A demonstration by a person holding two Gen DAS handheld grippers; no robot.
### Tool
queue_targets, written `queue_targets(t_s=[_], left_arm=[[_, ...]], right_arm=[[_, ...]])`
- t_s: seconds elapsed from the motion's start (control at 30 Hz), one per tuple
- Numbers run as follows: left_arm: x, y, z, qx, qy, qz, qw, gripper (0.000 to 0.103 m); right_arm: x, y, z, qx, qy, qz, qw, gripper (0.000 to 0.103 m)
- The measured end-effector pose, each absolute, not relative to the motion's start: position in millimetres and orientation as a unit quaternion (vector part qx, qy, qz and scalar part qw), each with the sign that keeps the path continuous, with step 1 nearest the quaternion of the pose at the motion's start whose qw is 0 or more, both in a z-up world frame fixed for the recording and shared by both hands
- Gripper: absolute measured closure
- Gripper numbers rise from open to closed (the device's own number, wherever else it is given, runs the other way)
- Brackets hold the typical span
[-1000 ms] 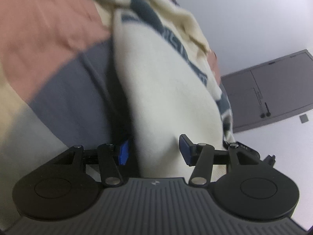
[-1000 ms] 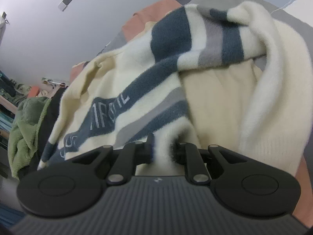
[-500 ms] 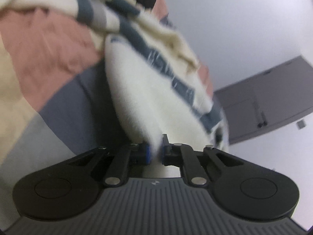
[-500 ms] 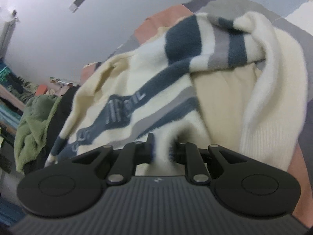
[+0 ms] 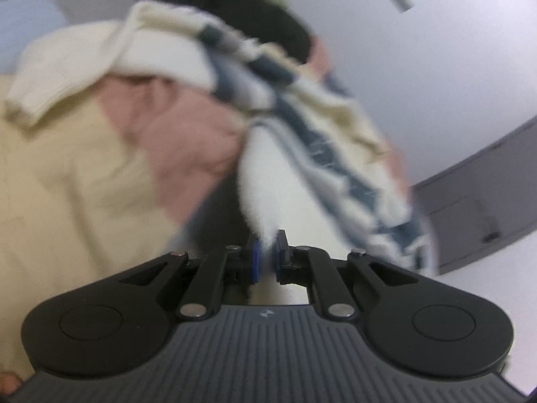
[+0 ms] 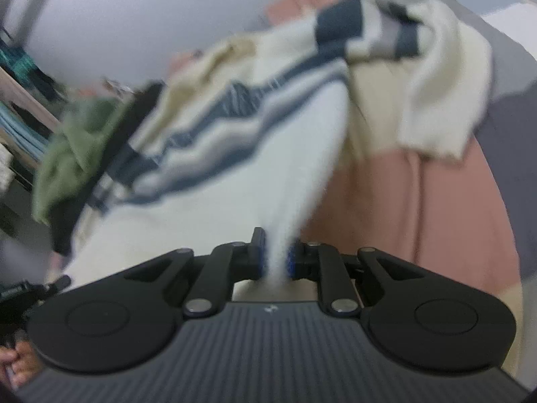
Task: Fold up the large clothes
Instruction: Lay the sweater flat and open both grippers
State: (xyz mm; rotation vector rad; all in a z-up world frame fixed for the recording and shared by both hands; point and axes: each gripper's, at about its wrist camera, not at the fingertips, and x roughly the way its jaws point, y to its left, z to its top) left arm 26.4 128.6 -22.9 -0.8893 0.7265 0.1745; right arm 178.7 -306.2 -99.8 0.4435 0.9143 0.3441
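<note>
The left gripper (image 5: 266, 257) has its jaws pinched almost together on a fold of the cream sweater (image 5: 265, 174); they have just been closing, and the white fleece now sits squeezed between the blue pads (image 5: 256, 262). The right gripper (image 6: 275, 258) is likewise clamped on the sweater (image 6: 295, 154), a narrow band of pale fabric running up from between its pads (image 6: 291, 262). The sweater is cream with dark blue and grey stripes and some lettering on a blue band, too blurred to read. It is drawn up into taut ridges from each grip, while the rest lies bunched on the bed (image 5: 84, 181), whose cover (image 6: 419, 208) is made of large blocks of pink, pale yellow, grey and light blue. In the left view one cream sleeve (image 5: 63, 77) hangs over the pink and yellow blocks toward the left; in the right view a loose cream part lies over the pink block toward the far right edge of the bed. Beyond the sweater, at the far side of the bed, sit a black garment (image 5: 255, 16) and a green garment (image 6: 74, 147). A grey cabinet (image 5: 483, 208) stands against the white wall on the right of the left view. Both views are blurred.
</note>
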Motion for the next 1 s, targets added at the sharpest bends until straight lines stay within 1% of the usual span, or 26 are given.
queue_targets(t_s=[0.13, 0.27, 0.33, 0.37, 0.4, 0.43, 0.47, 0.5, 0.67, 0.8, 0.87, 1.0], left_arm=[[38.6, 129.4, -46.3, -0.398, 0.395, 0.107, 0.821, 0.093], [37.7, 139.0, -54.5, -0.416, 0.401, 0.102, 0.81, 0.092], [35.9, 136.3, -47.9, -0.4, 0.398, 0.102, 0.819, 0.091], [35.1, 134.3, -43.2, -0.39, 0.396, 0.105, 0.825, 0.087], [35.5, 131.9, -37.9, -0.38, 0.392, 0.107, 0.831, 0.078], [33.8, 130.7, -32.1, -0.37, 0.384, 0.108, 0.839, 0.072], [32.2, 128.6, -26.5, -0.361, 0.376, 0.106, 0.847, 0.058], [29.8, 126.4, -19.3, -0.352, 0.367, 0.106, 0.854, 0.052], [29.1, 113.6, 10.6, -0.289, 0.322, 0.091, 0.897, 0.048], [46.3, 94.5, 18.6, -0.241, 0.328, 0.065, 0.911, 0.048], [56.1, 88.6, 12.9, -0.241, 0.337, 0.045, 0.909, 0.048], [76.6, 77.9, -0.4, -0.221, 0.355, 0.029, 0.908, 0.048]], right_arm=[[175.8, -295.3, -107.7, 0.175, 0.457, 0.145, 0.86, 0.085], [173.4, -293.6, -111.4, 0.163, 0.461, 0.139, 0.861, 0.084], [171.0, -292.9, -106.8, 0.16, 0.455, 0.141, 0.864, 0.079], [169.9, -293.1, -104.6, 0.159, 0.452, 0.142, 0.866, 0.077], [169.1, -293.6, -102.1, 0.159, 0.448, 0.143, 0.868, 0.069], [168.5, -294.9, -98.8, 0.163, 0.441, 0.143, 0.871, 0.054], [167.4, -296.1, -95.9, 0.167, 0.433, 0.145, 0.874, 0.046], [166.7, -297.5, -92.4, 0.168, 0.424, 0.145, 0.878, 0.039], [167.3, -296.7, -71.1, 0.159, 0.365, 0.155, 0.904, 0.039], [167.9, -280.0, -58.3, 0.115, 0.32, 0.189, 0.921, 0.04], [169.9, -267.3, -59.6, 0.098, 0.314, 0.204, 0.922, 0.041], [176.7, -244.4, -78.5, 0.07, 0.34, 0.229, 0.909, 0.063]])
